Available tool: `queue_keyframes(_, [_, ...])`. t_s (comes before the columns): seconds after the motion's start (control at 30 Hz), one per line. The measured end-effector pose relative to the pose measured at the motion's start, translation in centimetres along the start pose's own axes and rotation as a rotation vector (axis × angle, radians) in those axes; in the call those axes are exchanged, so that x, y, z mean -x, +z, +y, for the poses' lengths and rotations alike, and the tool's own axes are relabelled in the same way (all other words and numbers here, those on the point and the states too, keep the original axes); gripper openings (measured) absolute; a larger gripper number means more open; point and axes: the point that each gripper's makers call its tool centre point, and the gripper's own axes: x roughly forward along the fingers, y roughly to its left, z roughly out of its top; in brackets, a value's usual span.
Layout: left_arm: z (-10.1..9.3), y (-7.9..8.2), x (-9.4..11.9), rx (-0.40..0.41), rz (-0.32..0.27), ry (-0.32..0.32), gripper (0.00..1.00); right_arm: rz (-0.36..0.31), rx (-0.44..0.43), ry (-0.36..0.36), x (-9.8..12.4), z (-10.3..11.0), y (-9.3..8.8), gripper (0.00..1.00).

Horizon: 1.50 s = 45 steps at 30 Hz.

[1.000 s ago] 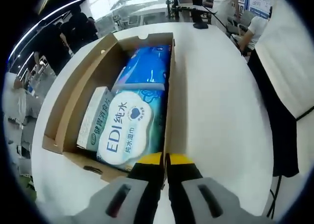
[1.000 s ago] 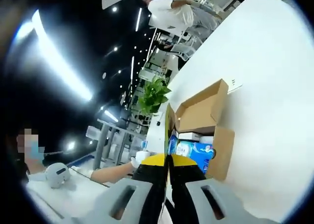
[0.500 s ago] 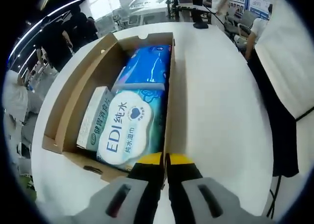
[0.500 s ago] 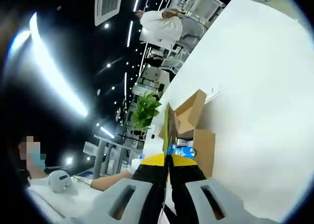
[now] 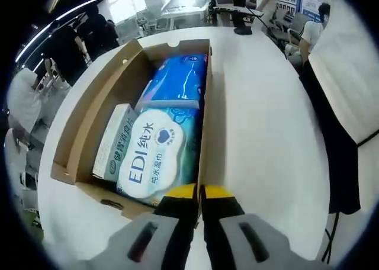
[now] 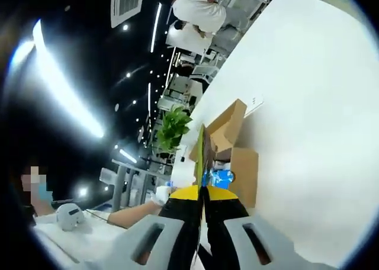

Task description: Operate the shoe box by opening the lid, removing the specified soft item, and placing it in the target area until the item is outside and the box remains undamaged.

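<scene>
Your left hand-held gripper point(image 5: 199, 191) pinched closed on the box point(image 5: 204, 128) wall, right hand-held gripper point(image 6: 203, 191) clamped on its lid point(image 6: 201, 153), wipes pack point(image 5: 155, 154) inside, white surface point(image 5: 260, 134).

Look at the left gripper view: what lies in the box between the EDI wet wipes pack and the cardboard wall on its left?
In the left gripper view, a narrow white carton with green print lies between the EDI wet wipes pack and that cardboard wall.

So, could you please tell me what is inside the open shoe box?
Inside the shoe box: a wet-wipes pack, a blue pack beyond it, and a slim white carton alongside. Anything underneath them is covered.
</scene>
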Motion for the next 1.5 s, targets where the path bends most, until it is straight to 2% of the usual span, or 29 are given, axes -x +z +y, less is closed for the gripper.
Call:
queue_keyframes(0.1, [0.0,0.0,0.0,0.001,0.0,0.0,0.02,0.011,-0.024,0.014,-0.3,-0.1,-0.9,0.0])
queue_keyframes(0.2, [0.1,0.0,0.0,0.001,0.001,0.002,0.02,0.041,-0.035,-0.008,-0.4,-0.8,-2.0,0.0])
queue_keyframes(0.33, [0.1,0.0,0.0,0.002,0.001,0.002,0.02,0.039,-0.06,-0.027,-0.1,-1.7,-2.3,0.0])
queue_keyframes(0.37, [0.1,0.0,0.0,0.002,0.002,0.001,0.02,0.032,-0.073,-0.032,0.2,-2.5,-1.9,0.0])
queue_keyframes(0.5, [0.1,0.0,0.0,0.003,0.003,0.0,0.02,0.037,-0.073,-0.029,0.3,-2.7,-2.3,0.0])
queue_keyframes(0.63, [0.1,0.0,0.0,0.002,0.004,0.001,0.02,0.063,-0.065,-0.096,0.7,-4.5,-2.5,0.0])
queue_keyframes(0.73, [0.1,-0.1,0.0,0.003,0.003,-0.001,0.02,0.052,-0.056,-0.167,0.7,-6.2,-2.2,0.0])
queue_keyframes(1.1, [0.1,-0.1,0.0,0.007,0.007,-0.001,0.02,0.073,-0.013,-0.267,0.4,-8.9,-1.1,0.0])
queue_keyframes(1.3, [0.1,-0.1,0.0,0.012,0.012,-0.002,0.02,0.093,-0.004,-0.293,-0.9,-10.3,-1.5,0.0])
queue_keyframes(1.43, [0.1,-0.1,0.0,0.012,0.015,0.002,0.02,0.113,0.026,-0.365,-2.1,-11.8,-1.3,0.0])
queue_keyframes(1.5, [0.1,-0.1,0.0,0.009,0.017,-0.001,0.02,0.125,0.038,-0.352,-2.8,-11.8,-1.3,0.0])
